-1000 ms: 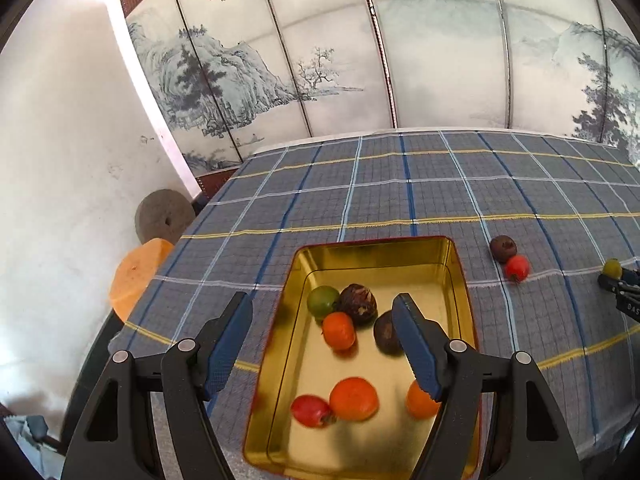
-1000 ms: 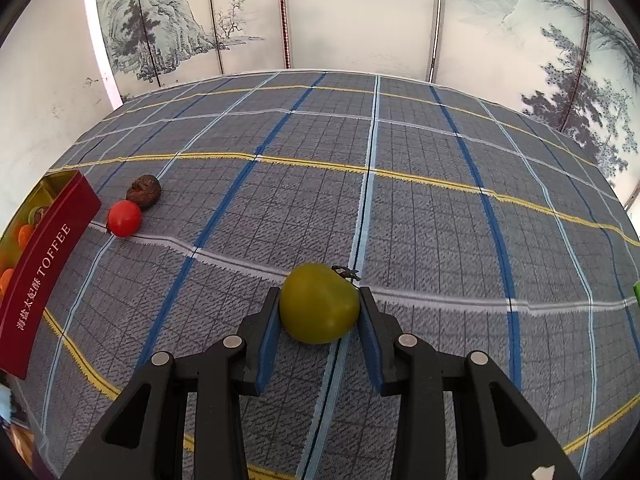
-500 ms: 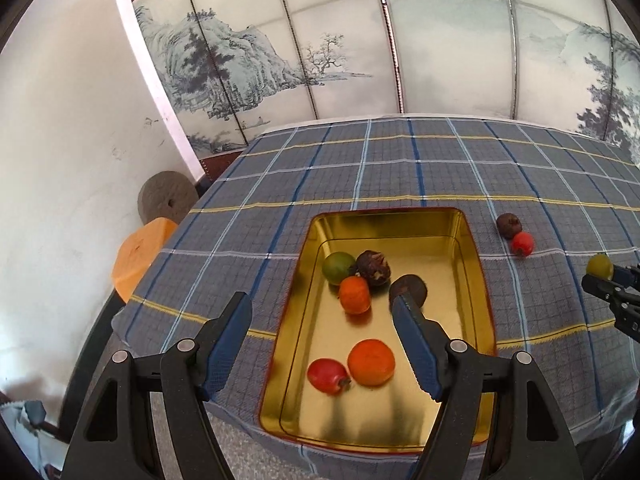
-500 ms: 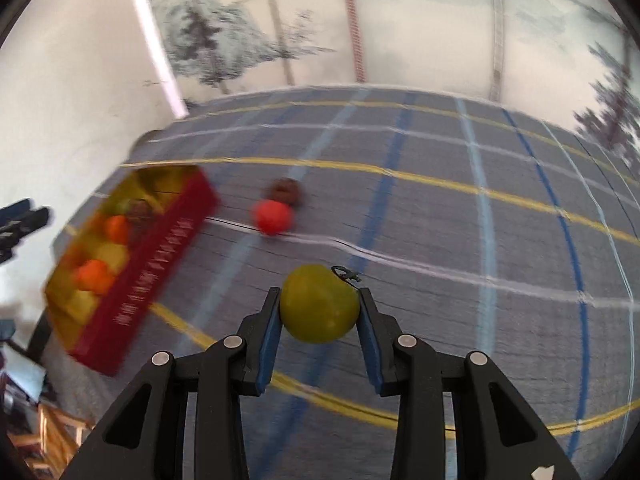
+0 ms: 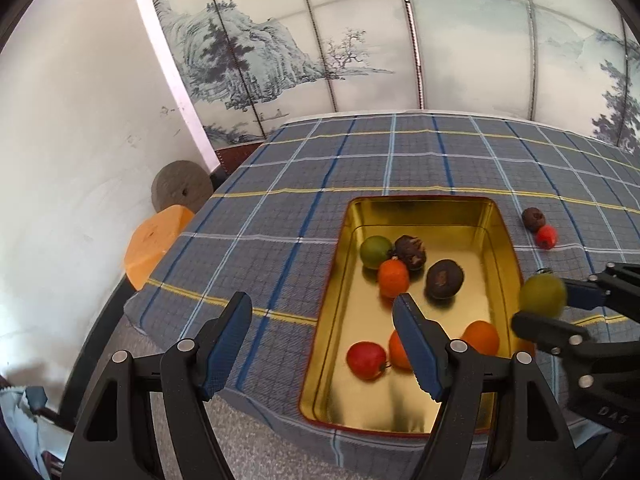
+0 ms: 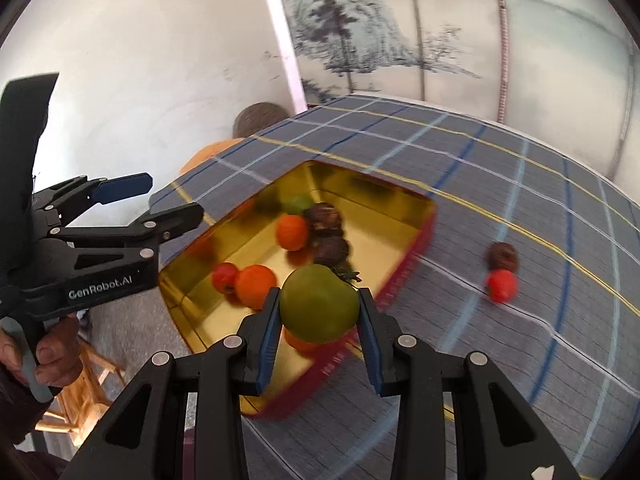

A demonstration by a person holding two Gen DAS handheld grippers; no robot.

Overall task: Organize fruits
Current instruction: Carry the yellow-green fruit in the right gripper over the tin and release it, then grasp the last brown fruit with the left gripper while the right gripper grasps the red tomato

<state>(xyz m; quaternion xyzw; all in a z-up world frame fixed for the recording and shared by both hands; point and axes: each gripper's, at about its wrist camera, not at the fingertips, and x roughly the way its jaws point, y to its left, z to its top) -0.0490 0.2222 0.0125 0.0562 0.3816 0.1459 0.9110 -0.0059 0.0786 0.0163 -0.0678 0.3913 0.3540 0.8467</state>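
A tin (image 5: 502, 240) is sitting on the table (image 5: 280, 216) near its front edge, with seven fruits (image 5: 444, 278) lying in it: four bunched toward the far end, three toward the near end. Two more fruits (image 5: 540, 228) are lying touching each other on the cloth just right of the tin's far corner. The right gripper (image 6: 318, 340) is holding a fruit (image 6: 318, 304) above the tin's right rim (near end), while the left gripper (image 5: 322, 344) is hanging over the tin's near left side, with two stools (image 5: 160, 240) standing off the table's left edge.
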